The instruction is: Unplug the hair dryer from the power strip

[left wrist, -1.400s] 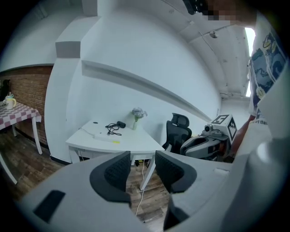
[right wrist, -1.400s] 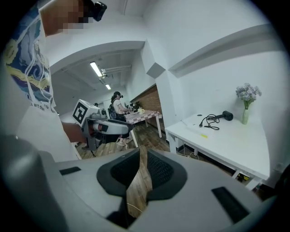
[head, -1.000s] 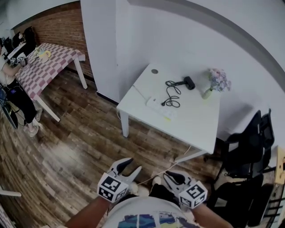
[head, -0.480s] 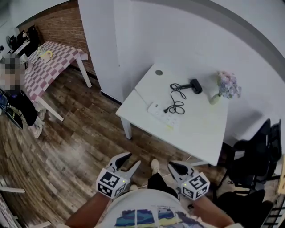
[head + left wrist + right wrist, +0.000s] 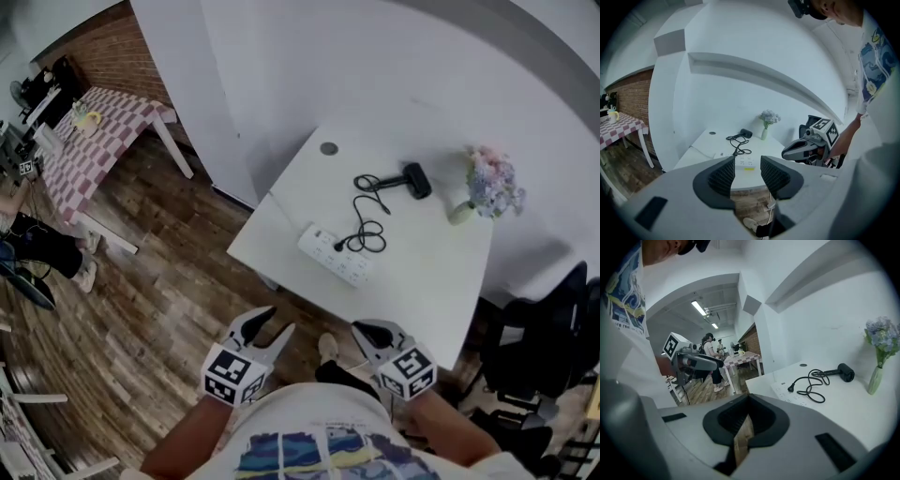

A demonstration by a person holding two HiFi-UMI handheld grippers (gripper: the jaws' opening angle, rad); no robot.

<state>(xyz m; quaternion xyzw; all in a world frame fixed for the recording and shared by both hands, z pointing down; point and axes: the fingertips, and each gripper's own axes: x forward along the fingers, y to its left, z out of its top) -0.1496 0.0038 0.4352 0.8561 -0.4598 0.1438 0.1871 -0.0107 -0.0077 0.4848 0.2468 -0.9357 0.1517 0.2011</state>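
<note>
Lower centre: the left gripper (image 5: 747, 162) has its jaws apart and empty. Beyond them, on the table (image 5: 705, 143), lie the strip (image 5: 742, 161), dryer (image 5: 746, 133) and vase (image 5: 764, 134). The right gripper (image 5: 784, 152) is at middle right.

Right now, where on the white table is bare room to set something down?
Bare: the wide near-right stretch of the table, between the power strip and the flower vase; also the left part between the strip and the round grommet. Crowded: the middle, where the cord loops from the hair dryer to the strip.

Smooth matt white table (image 5: 441, 272), glossy wood-plank floor (image 5: 159, 300), rough brick wall (image 5: 108, 47), matt black plastic hair dryer (image 5: 413, 180).
</note>
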